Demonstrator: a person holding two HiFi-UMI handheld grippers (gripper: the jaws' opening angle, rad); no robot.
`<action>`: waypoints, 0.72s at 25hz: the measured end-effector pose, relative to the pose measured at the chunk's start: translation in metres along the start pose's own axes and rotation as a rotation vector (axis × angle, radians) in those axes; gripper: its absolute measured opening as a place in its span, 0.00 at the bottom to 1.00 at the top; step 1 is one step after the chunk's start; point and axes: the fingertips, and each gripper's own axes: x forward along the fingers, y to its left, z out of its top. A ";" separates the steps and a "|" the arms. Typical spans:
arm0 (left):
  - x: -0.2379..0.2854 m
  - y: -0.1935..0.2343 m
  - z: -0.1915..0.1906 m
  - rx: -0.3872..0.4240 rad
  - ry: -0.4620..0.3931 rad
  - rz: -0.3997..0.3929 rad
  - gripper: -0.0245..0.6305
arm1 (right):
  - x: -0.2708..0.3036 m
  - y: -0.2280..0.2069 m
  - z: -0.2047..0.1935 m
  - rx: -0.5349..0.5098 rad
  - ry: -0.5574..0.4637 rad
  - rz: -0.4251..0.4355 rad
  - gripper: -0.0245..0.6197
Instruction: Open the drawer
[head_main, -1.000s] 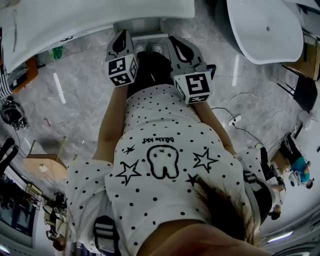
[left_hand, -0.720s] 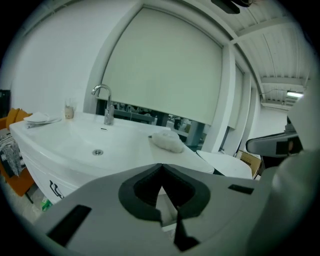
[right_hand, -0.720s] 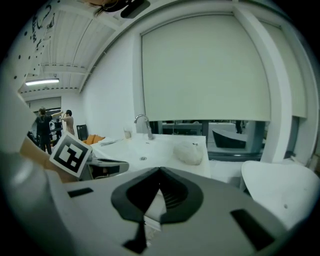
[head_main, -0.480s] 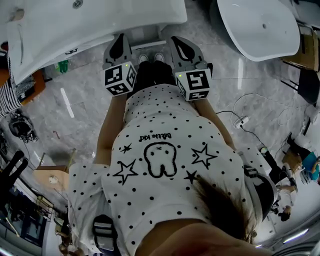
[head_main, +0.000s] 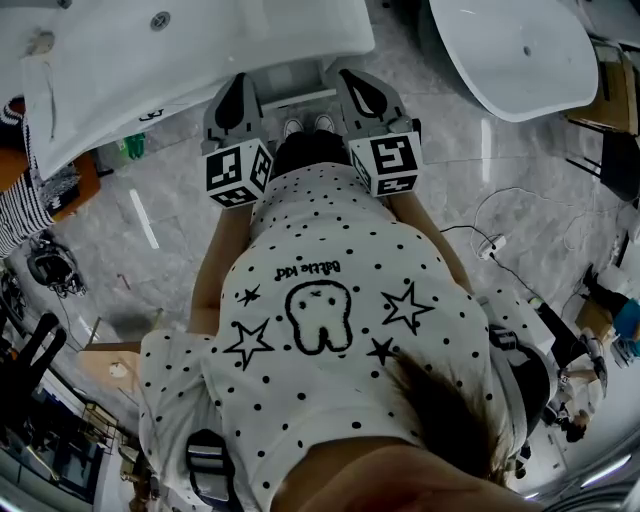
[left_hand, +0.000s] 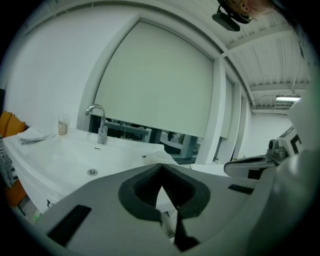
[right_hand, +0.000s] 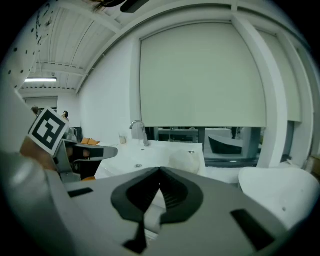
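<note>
Left gripper (head_main: 238, 88) higher than before

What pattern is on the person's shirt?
White shirt with black dots, stars and a tooth outline; head view.

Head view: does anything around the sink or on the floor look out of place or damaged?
Nothing looks spilled or broken. The only stray thing is a white plug on a loose cable lying on the floor right of the person, apart from the sink. Left tool and right tool are shut, empty.
</note>
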 end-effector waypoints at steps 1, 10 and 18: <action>-0.002 -0.001 0.003 -0.002 -0.007 -0.001 0.04 | 0.001 0.000 0.002 -0.004 -0.004 0.002 0.06; -0.024 0.010 0.035 -0.012 -0.066 -0.005 0.04 | 0.012 0.008 0.029 -0.027 -0.048 0.009 0.06; -0.035 0.014 0.059 0.049 -0.101 -0.032 0.04 | 0.014 0.025 0.052 -0.029 -0.095 0.029 0.06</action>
